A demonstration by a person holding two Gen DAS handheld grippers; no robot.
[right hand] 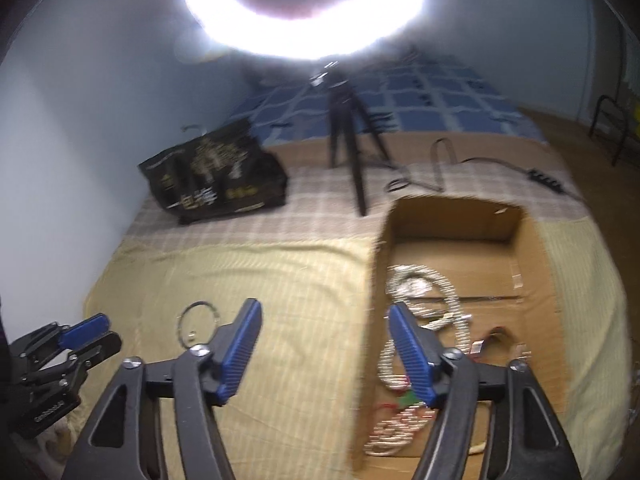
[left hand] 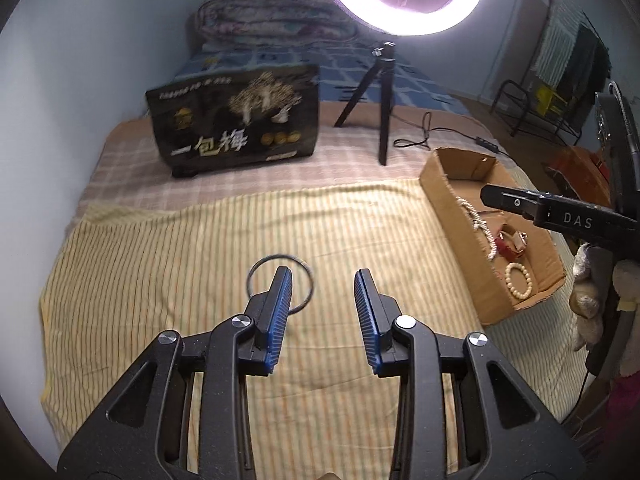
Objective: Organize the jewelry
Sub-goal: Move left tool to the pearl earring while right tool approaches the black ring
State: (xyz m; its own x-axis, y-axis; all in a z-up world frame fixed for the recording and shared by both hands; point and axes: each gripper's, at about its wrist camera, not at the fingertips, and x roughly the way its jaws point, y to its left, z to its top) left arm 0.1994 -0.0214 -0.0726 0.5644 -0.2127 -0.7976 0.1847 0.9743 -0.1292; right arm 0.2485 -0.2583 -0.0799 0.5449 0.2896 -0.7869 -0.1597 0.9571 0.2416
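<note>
A thin dark metal bangle (left hand: 280,256) lies on the yellow striped cloth (left hand: 160,280), just behind the left finger of my left gripper (left hand: 323,280), which is open with nothing between its blue pads. To the right is a cardboard box (left hand: 448,184) with a pearl necklace (left hand: 480,224), a red strap piece (left hand: 506,242) and a cream bead bracelet (left hand: 519,282) inside. A finger (left hand: 516,202) of my right gripper reaches over the box. In the right wrist view my right gripper (right hand: 324,312) hangs open and empty above the left wall of the box (right hand: 452,216); the bangle (right hand: 200,303) and left gripper (right hand: 86,332) lie to its left.
A ring light on a black tripod (left hand: 384,120) stands at the back of the bed, its cable (left hand: 424,132) trailing right behind the box. A black snack bag (left hand: 236,120) stands at the back left. A folded quilt (left hand: 272,16) lies by the wall.
</note>
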